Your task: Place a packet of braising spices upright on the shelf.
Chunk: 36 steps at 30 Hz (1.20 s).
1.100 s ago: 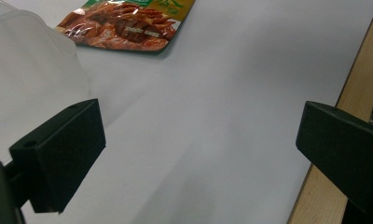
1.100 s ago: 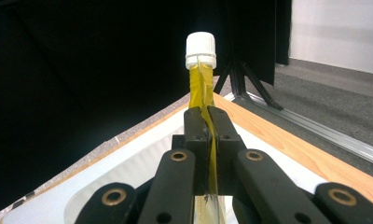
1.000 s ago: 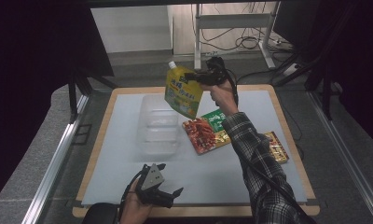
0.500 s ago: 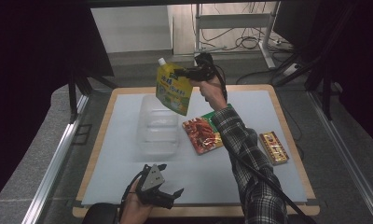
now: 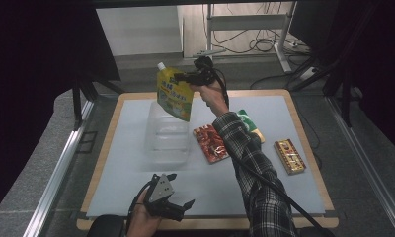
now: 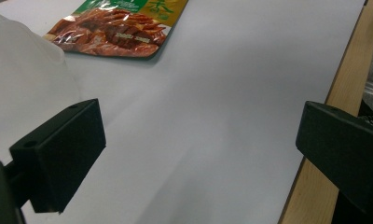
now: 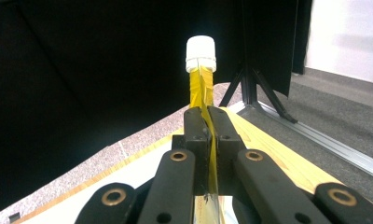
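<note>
Right gripper [image 5: 185, 78] grips yellow pouch [image 5: 174, 95] above clear container [image 5: 167, 136]

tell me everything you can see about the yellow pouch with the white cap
The yellow pouch is a soft, flat spouted bag with green print and a white screw cap at its top corner. It hangs upright in the air above the far end of the clear plastic container, touching neither it nor the table. The right tool is shut on its upper edge, pinching the thin yellow film between both jaws just below the spout. The cap is on.
</note>
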Available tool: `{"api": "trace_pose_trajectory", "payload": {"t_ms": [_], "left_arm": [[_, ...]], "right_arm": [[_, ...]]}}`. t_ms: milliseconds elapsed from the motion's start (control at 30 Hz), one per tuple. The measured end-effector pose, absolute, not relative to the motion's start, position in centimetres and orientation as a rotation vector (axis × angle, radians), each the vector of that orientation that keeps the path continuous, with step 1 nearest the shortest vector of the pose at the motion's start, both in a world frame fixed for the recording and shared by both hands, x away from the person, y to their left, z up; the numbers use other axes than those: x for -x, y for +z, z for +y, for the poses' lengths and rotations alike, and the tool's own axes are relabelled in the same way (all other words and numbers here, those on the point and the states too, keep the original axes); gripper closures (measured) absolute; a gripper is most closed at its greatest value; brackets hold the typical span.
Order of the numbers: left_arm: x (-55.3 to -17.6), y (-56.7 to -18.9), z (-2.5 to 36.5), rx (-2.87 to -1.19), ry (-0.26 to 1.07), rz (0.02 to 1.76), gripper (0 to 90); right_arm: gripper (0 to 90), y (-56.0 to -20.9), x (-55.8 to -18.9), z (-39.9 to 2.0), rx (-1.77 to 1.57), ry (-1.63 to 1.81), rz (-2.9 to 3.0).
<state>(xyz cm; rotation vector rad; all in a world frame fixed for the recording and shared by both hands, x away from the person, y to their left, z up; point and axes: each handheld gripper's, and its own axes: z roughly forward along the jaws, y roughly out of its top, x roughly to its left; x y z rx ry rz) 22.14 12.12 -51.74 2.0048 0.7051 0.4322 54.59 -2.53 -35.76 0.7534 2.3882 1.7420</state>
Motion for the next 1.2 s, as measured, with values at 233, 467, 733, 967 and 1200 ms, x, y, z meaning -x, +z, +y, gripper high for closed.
{"api": "trace_pose_trajectory", "payload": {"t_ms": [233,467,733,967,1200], "left_arm": [[-22.2,-51.7,12.2,-2.004,0.430,0.706,1.3],[-22.2,-51.8,12.1,-2.008,0.429,0.703,1.3],[-22.2,-51.8,12.1,-2.006,0.427,0.702,1.3],[-22.2,-51.8,12.0,-2.006,0.423,0.702,1.3],[-22.2,-51.8,12.0,-2.014,0.425,0.696,1.3]], "right_arm": [[87.0,-37.1,-54.8,-1.3,-0.735,1.701,2.436],[86.8,-38.2,-54.9,-0.6,-0.728,1.656,2.471],[86.6,-38.9,-55.0,-0.1,-0.700,1.626,2.500],[87.0,-39.4,-55.1,-0.3,-0.744,1.615,2.488],[85.1,-39.1,-54.6,0.4,-0.680,1.559,2.510]]}}
